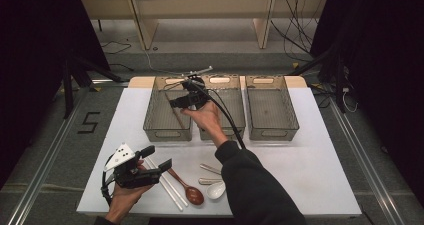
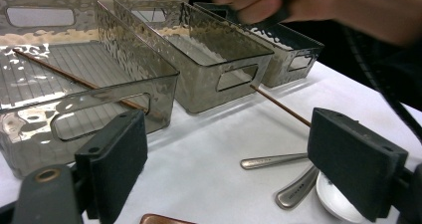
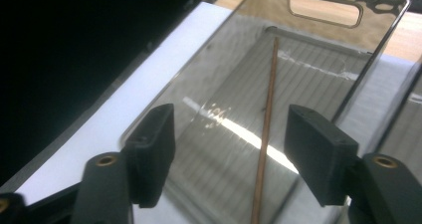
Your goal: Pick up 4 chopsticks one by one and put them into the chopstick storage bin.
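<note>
A thin brown chopstick [image 1: 174, 112] [image 3: 266, 129] [image 2: 64, 74] lies slantwise on the floor of the left smoky plastic bin [image 1: 167, 134] [image 3: 348, 74]. My right gripper [image 1: 176, 103] [image 3: 231, 134] hovers above that bin with its jaws wide apart; the chopstick lies well below them, untouched. At the table's front left, my left gripper [image 1: 159, 156] [image 2: 231, 134] is held low, open and empty, pointing toward the bins. A second brown chopstick [image 2: 278, 106] rests on the white table in front of the middle bin [image 2: 219, 79].
A third bin [image 1: 272, 132] stands at the back right. Near the front edge lie two white chopsticks [image 1: 167, 185], a wooden spoon [image 1: 190, 190], a white ceramic spoon [image 1: 216, 190] [image 2: 333, 199] and two metal handles [image 1: 210, 169] [image 2: 271, 160]. The person's right forearm crosses the table's middle.
</note>
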The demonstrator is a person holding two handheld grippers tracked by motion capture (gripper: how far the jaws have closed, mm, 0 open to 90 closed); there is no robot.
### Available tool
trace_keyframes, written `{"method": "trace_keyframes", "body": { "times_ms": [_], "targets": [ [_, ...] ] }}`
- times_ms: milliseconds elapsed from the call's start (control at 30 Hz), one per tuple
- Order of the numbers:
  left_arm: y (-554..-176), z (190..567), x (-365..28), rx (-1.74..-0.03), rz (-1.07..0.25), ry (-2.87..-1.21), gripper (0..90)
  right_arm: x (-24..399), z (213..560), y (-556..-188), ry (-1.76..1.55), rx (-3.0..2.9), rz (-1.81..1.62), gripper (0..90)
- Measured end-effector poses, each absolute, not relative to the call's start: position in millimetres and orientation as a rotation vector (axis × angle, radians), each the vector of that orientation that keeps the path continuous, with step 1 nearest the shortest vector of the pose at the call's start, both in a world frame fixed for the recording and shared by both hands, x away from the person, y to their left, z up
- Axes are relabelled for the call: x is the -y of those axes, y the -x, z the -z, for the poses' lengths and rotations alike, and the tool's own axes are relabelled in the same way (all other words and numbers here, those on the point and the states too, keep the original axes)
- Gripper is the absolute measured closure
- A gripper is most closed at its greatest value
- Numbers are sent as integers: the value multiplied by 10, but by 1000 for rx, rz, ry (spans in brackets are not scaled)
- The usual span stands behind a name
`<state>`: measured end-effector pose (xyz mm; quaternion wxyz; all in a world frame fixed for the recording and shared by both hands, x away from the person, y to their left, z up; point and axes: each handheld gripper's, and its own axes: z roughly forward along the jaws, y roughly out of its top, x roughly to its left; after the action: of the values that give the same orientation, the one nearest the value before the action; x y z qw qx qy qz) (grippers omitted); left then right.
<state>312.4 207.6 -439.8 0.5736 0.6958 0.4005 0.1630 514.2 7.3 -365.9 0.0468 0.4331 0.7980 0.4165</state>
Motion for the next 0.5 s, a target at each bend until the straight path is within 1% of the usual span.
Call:
{"method": "trace_keyframes", "body": {
  "times_ms": [100,233,500],
  "targets": [
    [-3119,4397,-2071,-937,-383,-1633,154,56,3552,-4980,-1271,-2460,-1287,336],
    [-3120,4397,-2077,-943,-385,-1631,154,282,3478,-4796,-1248,-2462,-1310,323],
    [-3120,4399,-2086,-949,-388,-1629,153,695,3493,-4491,-1214,-2459,-1310,316]
  ]
}}
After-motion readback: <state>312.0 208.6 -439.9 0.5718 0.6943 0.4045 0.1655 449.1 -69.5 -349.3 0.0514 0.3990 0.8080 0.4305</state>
